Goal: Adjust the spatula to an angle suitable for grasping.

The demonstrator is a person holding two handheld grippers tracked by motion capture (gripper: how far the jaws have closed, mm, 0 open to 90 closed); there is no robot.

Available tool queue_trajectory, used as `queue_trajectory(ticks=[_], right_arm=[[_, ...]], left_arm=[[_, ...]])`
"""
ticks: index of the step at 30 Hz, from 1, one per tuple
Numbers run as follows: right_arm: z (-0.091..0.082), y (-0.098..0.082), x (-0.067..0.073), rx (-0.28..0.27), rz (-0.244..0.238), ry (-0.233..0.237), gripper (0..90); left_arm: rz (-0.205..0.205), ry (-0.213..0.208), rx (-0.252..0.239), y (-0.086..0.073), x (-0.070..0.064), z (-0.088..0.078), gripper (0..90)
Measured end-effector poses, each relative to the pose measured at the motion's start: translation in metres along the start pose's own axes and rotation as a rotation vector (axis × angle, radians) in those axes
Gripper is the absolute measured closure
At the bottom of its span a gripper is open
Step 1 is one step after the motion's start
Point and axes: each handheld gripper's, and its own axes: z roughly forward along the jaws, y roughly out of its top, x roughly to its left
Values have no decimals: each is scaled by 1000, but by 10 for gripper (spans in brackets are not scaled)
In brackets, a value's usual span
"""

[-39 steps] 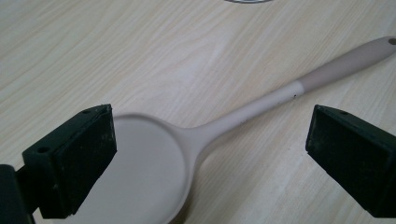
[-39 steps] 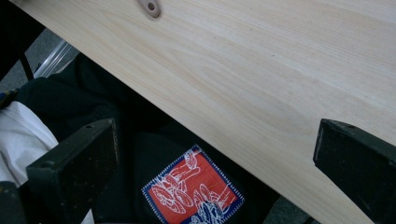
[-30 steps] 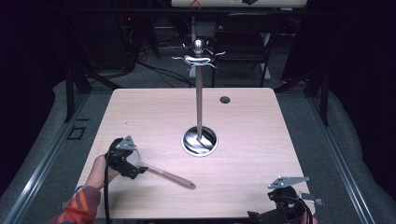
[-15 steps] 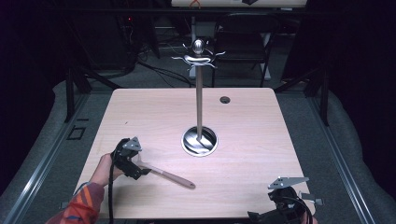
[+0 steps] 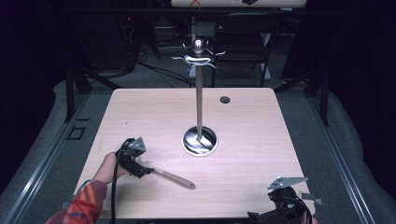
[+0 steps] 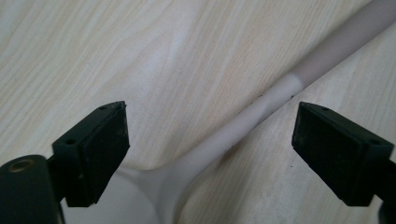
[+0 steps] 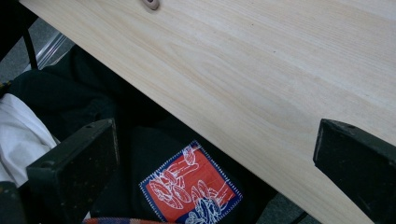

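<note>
Left gripper (image 6: 208,140) jaws wide apart, straddling spatula (image 6: 243,121) neck, not touching; right gripper (image 7: 217,172) jaws apart, empty.

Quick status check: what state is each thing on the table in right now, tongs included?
Left tongs: open, straddling the utensil's neck.
Right tongs: open, at the table's near edge.
Utensil: lying flat on the table, ungripped.
Metal stand: upright, hooks bare.

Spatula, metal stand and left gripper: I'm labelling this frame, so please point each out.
spatula (image 5: 175,178), high view, middle of its handle.
metal stand (image 5: 199,100), high view, upright pole.
left gripper (image 6: 210,140), left gripper view, gap between its open jaws.
</note>
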Motion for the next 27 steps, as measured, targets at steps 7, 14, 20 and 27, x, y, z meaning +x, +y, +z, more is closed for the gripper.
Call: queue_trajectory(ticks=[7,14,20,27], right_arm=[[-1,0,0,0,2,-4,0],[0,0,0,1,3,-2,0],[0,0,1,1,0,0,0],[0,0,0,10,-1,4,0]], left_arm=[[-1,2,16,2,0,3,233],[3,-19,16,3,-1,6,360],[-2,-16,19,2,1,6,421],[7,-34,6,1,2,7,446]])
